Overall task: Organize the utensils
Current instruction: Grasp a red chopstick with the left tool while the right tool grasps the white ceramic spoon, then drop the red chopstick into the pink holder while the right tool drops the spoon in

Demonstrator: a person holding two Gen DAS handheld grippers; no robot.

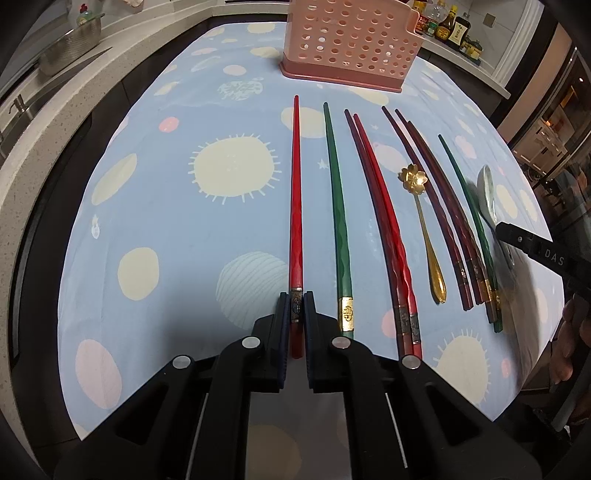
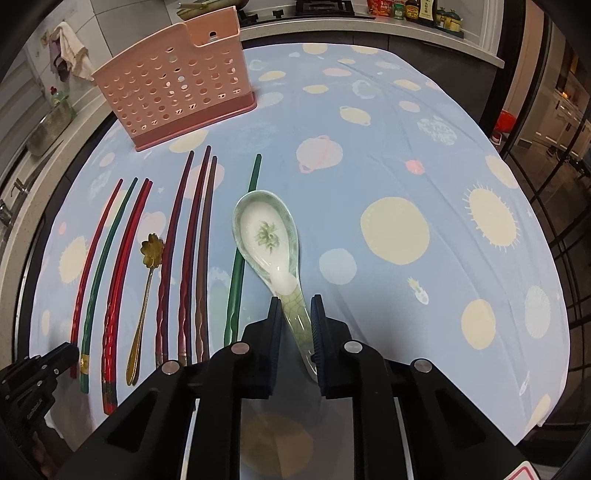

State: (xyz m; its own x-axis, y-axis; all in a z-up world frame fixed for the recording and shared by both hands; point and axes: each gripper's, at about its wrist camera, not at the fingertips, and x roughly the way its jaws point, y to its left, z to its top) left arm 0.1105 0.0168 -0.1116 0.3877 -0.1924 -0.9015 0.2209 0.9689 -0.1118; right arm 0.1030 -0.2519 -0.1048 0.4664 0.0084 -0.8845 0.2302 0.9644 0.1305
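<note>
Several chopsticks lie in a row on a blue patterned tablecloth (image 1: 166, 221). My left gripper (image 1: 296, 306) is shut on the handle end of the leftmost red chopstick (image 1: 295, 206). Beside it lie a green chopstick (image 1: 336, 221), a red pair (image 1: 380, 221), a gold flower spoon (image 1: 424, 229) and dark red chopsticks (image 1: 443, 214). My right gripper (image 2: 295, 317) straddles the handle of a ceramic soup spoon (image 2: 266, 232); its pads look to touch the handle. The pink perforated utensil holder (image 1: 347, 40) stands at the back of the table and also shows in the right wrist view (image 2: 173, 92).
A kitchen counter with a metal colander (image 1: 70, 48) runs along the left. Sauce bottles (image 1: 447, 26) stand on the counter behind the table. The right gripper's body (image 1: 535, 251) shows at the right edge of the left wrist view.
</note>
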